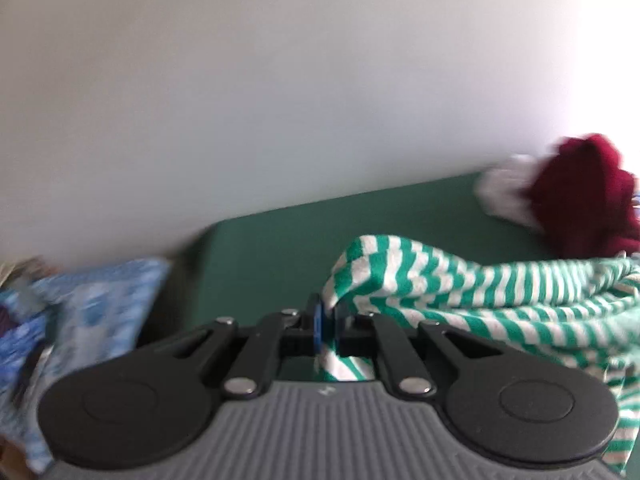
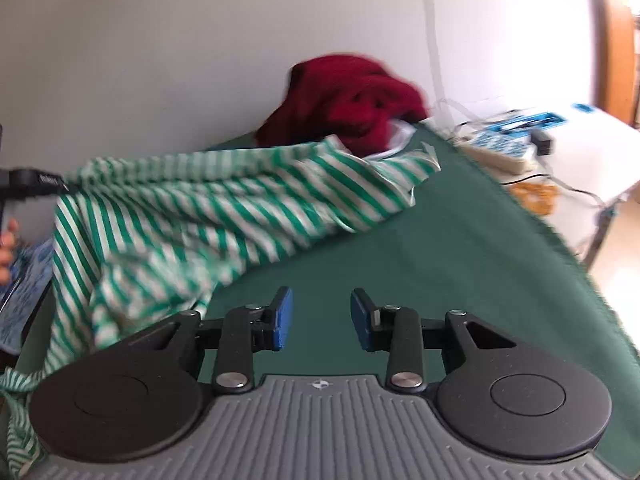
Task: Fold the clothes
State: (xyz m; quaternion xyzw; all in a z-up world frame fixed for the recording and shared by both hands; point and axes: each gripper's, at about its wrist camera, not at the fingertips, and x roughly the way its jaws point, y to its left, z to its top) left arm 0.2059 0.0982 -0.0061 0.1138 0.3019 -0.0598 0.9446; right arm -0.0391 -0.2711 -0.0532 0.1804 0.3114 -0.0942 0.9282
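Observation:
A green-and-white striped garment [image 1: 460, 292] lies bunched on the green table cover [image 1: 260, 256]. My left gripper [image 1: 327, 320] is shut on a fold of it, the cloth pinched between the blue pads and trailing off to the right. In the right wrist view the same striped garment [image 2: 208, 216] stretches from the left across the table, lifted at its left end by the other gripper's black finger [image 2: 36, 184]. My right gripper [image 2: 321, 318] hovers over bare green cover [image 2: 440, 264], its jaws apart with nothing between them.
A dark red garment [image 2: 352, 100] with white cloth under it is heaped at the table's far edge by the wall. Blue patterned fabric [image 1: 92, 312] lies at the left. A white side table [image 2: 560, 144] with boxes and cables stands to the right. Someone's fingers [image 2: 6, 248] show at the left.

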